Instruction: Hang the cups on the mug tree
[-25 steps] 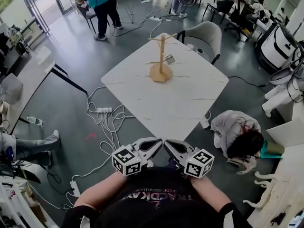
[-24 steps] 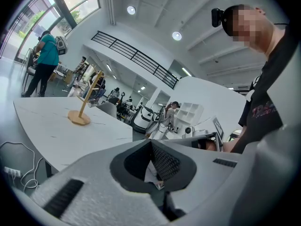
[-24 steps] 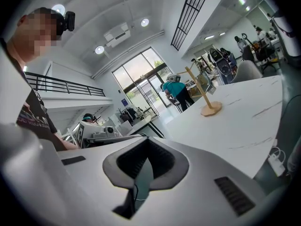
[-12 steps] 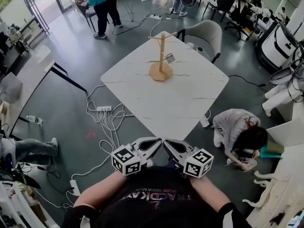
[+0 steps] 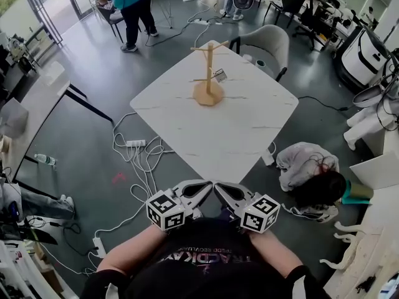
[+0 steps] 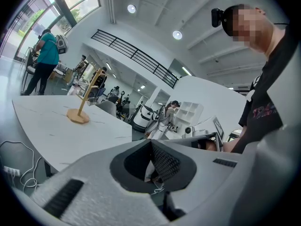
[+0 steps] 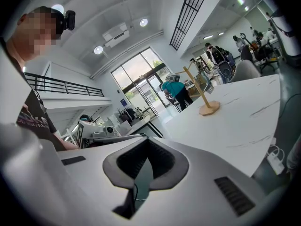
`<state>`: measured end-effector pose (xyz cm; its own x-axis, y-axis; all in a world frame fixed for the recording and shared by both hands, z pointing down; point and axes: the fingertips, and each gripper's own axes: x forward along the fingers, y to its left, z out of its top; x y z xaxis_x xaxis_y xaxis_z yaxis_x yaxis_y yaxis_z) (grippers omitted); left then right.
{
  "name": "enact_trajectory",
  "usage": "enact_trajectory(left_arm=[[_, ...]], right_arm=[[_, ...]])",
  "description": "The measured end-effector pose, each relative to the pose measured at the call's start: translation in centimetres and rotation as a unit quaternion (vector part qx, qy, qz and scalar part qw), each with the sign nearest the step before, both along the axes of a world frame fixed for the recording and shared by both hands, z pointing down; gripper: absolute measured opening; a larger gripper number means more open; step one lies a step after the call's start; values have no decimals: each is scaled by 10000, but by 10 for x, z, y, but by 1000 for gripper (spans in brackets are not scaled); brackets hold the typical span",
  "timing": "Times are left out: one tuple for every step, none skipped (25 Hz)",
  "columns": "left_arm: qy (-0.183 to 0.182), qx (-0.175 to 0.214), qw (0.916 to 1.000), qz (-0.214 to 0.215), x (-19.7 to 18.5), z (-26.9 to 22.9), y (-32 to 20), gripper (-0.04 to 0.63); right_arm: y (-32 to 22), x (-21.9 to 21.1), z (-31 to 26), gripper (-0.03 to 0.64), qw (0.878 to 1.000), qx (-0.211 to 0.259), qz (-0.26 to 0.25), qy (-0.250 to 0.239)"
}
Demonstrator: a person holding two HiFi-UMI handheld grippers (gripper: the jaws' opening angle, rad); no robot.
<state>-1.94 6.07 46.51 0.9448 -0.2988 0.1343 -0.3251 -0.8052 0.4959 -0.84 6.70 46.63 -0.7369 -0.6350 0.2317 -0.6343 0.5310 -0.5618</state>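
A wooden mug tree point(image 5: 207, 80) stands upright on the far part of the white marble table point(image 5: 218, 129). One small shiny cup point(image 5: 221, 75) hangs on its lower right peg. Both grippers are held close to the person's chest, off the table's near corner and far from the tree. My left gripper point(image 5: 209, 187) is shut with nothing in it, and so is my right gripper point(image 5: 218, 187); their tips almost touch. The left gripper view has the mug tree point(image 6: 84, 102) far off beyond the shut left gripper point(image 6: 151, 142). The right gripper view has the mug tree point(image 7: 202, 95) beyond the shut right gripper point(image 7: 146, 141).
A grey chair point(image 5: 268, 45) stands at the table's far side. A person point(image 5: 312, 176) crouches on the floor right of the table. A power strip and white cables point(image 5: 137, 145) lie on the floor to the left. Another person point(image 5: 128, 5) stands at the back.
The grippers have stayed where they were. The crouching person on the floor at the right has shifted, and legs at the left edge have drawn out of view.
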Motion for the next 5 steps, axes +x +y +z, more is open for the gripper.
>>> enact_trajectory(left_arm=[[-1,1,10000,9,1,0,1,-3],[-3,3,10000,17,2,0,1,-3],[-4,7,10000,23,3,0,2,-3],[-6,10,10000,28,4,0,2,-3],[-8,13,10000,33,5,-1,3,-3]], right_arm=[[1,1,0,9,10000,2,5,1],[1,2,0,9,10000,4,8,3],[2,3,0,9,10000,6,9,5],[2,4,0,9,10000,9,11,7],[3,5,0,9,10000,11,13,9]])
